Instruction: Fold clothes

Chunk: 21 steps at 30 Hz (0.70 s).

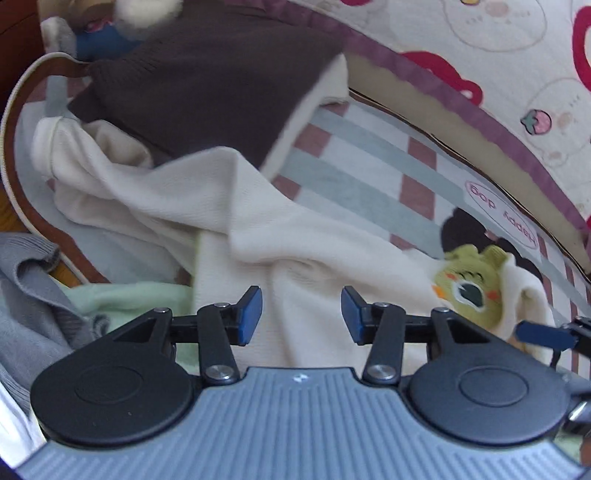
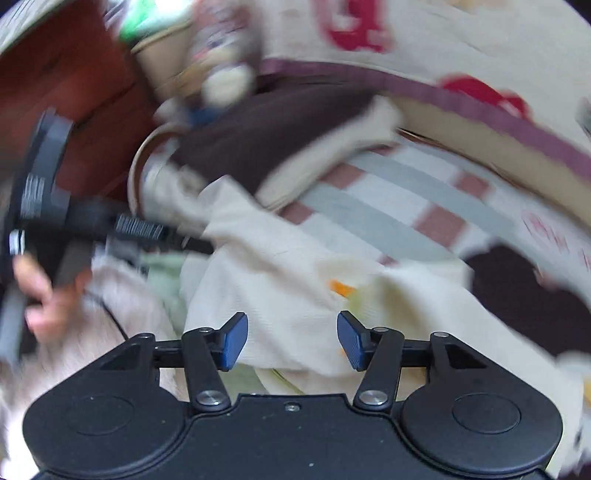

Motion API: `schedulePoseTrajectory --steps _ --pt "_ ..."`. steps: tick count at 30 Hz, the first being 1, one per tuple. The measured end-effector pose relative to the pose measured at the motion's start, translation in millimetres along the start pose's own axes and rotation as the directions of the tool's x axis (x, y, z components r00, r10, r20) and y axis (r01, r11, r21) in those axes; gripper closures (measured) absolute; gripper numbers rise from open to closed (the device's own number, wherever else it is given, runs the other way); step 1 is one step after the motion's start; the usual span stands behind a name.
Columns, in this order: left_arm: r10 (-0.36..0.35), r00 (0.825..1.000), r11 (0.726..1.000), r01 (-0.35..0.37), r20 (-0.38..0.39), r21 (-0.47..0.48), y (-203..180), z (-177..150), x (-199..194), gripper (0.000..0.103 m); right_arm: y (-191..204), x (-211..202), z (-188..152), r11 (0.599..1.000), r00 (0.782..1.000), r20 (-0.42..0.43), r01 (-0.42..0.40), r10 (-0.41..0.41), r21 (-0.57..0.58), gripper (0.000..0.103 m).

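Observation:
A cream garment [image 1: 221, 206] with a green cartoon patch [image 1: 469, 284] lies crumpled on the striped bedsheet [image 1: 369, 177]. My left gripper [image 1: 301, 314] hovers over its middle, open, with only loose cloth below the blue pads. A folded brown and cream garment [image 1: 207, 85] lies behind it. In the blurred right wrist view the same cream garment [image 2: 273, 280] spreads under my right gripper [image 2: 291, 339], which is open with nothing pinched. The left gripper's body [image 2: 40, 199] and the person's hand [image 2: 48, 302] show at the left there. One right fingertip [image 1: 543, 334] shows at the left view's right edge.
A grey knit garment [image 1: 33, 295] and a pale green one [image 1: 122, 295] lie at the near left. A patterned quilt [image 1: 498, 55] with a purple border runs along the far side. Plush toys [image 1: 110, 33] sit at the back left by a wooden bed frame [image 2: 62, 85].

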<state>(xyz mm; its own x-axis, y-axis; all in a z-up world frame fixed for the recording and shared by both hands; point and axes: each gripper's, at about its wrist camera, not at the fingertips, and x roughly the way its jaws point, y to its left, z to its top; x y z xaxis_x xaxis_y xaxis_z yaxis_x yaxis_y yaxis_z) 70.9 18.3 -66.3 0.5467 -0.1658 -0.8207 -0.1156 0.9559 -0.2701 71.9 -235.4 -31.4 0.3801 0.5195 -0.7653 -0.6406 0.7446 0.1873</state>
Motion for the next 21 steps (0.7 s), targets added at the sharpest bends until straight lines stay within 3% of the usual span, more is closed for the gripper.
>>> schedulePoseTrajectory --steps 1,3,5,7,9,10,13,15,19,21 --pt "0.010 1.000 1.000 -0.010 0.004 -0.019 4 2 1 0.056 7 14 1 1.000 1.000 -0.018 -0.014 0.014 -0.028 0.032" --pt "0.029 1.000 0.997 -0.029 0.006 -0.071 15 5 3 0.056 24 48 -1 0.995 0.993 -0.119 -0.038 0.027 -0.091 0.031" --pt "0.038 0.999 0.992 -0.037 0.004 -0.122 26 6 2 0.056 48 80 -13 0.971 0.981 -0.189 0.004 -0.051 -0.240 0.031" --pt "0.040 0.999 0.989 -0.038 0.011 -0.144 34 3 -2 0.054 62 94 -19 0.926 0.983 -0.131 0.072 -0.129 -0.370 0.035" --pt "0.049 0.999 0.989 -0.046 0.016 -0.143 39 0 -4 0.053 67 100 -19 0.897 0.984 -0.064 0.124 -0.166 -0.424 0.077" --pt "0.053 0.998 0.988 -0.049 0.022 -0.143 41 -2 -5 0.053 60 98 -10 0.917 0.987 -0.051 0.123 -0.154 -0.380 0.093" --pt "0.026 0.999 0.990 -0.020 0.047 -0.140 41 -4 -6 0.053 37 76 14 0.953 0.988 0.039 0.156 -0.151 -0.259 0.095" --pt "0.005 0.998 0.993 0.003 0.065 -0.114 35 -2 -7 0.053 14 50 26 0.965 0.976 0.112 0.206 -0.189 -0.163 0.097" --pt "-0.071 0.993 0.996 0.076 0.090 -0.054 12 3 -5 0.051 -35 -2 48 0.957 0.929 0.228 0.286 -0.290 0.054 0.098" --pt "-0.111 0.990 0.994 0.112 0.093 -0.007 -4 7 -1 0.049 -53 -19 51 0.927 0.890 0.261 0.362 -0.374 0.095 0.099"
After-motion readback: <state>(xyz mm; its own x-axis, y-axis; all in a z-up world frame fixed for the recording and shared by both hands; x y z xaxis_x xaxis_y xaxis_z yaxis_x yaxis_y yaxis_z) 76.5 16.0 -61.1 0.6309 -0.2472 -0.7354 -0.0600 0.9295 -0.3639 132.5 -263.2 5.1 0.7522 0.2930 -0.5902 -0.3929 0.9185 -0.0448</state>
